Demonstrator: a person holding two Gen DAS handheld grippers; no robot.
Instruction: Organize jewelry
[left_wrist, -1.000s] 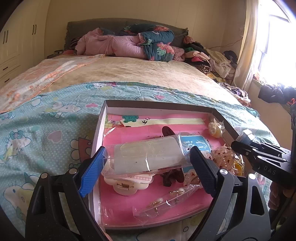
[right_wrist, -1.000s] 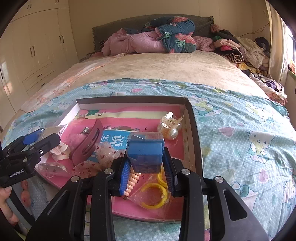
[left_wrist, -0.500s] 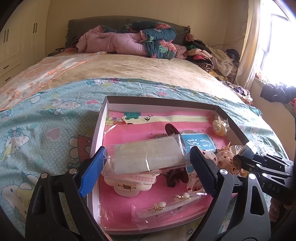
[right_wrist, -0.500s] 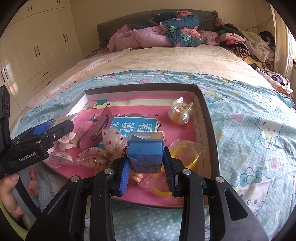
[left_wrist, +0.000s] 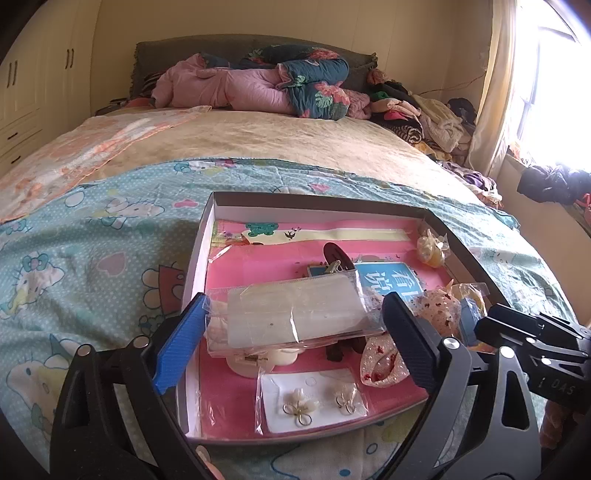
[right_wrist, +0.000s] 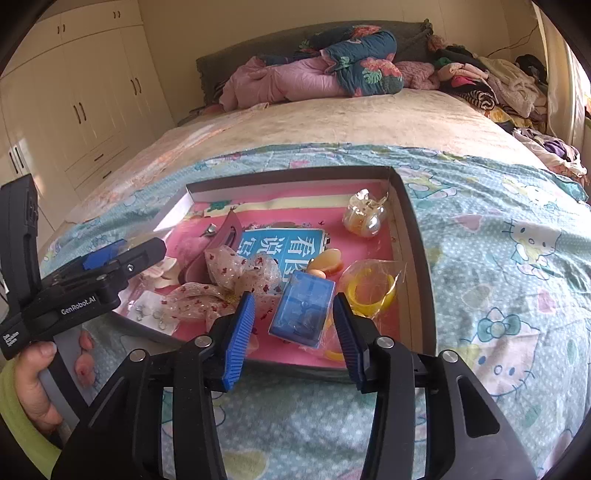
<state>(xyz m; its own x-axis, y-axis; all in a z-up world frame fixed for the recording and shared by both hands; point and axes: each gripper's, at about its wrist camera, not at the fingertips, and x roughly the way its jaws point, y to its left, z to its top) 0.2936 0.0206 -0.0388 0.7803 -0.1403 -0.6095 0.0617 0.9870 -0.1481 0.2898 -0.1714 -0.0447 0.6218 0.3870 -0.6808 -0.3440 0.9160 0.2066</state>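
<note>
A shallow box (right_wrist: 413, 236) with a pink lining sits on a bed covered by a blue cartoon-print sheet (right_wrist: 498, 277). The right gripper (right_wrist: 293, 325) hovers over the box's near edge; its jaws have just been opening, and its blue pads stand clear on either side of a small blue case (right_wrist: 303, 308), which lies in the box near the front, touching neither pad. Just right of the case is a clear bag with a yellow ring (right_wrist: 371, 288), and behind it a small orange piece (right_wrist: 327, 260). A sheer spotted bow (right_wrist: 225, 280) lies to the left of the case, partly over a blue printed card (right_wrist: 284, 247). A dark red hair clip (right_wrist: 225, 240) lies behind the bow, and a wrapped bundle of pearly beads (right_wrist: 364, 218) sits in the far right corner. The left gripper (left_wrist: 291, 325) is spread wide, its jaws having just widened a little more; a long clear packet (left_wrist: 291, 314) spans the gap between the pads, and whether they press on its ends I cannot tell. Below the packet, near the box's front, lies a white card holding two earrings (left_wrist: 314, 402), with a white clip (left_wrist: 258, 360) just behind. A hand (right_wrist: 37, 384) in a yellow-green sleeve holds the left gripper's handle at the left of the right view.
</note>
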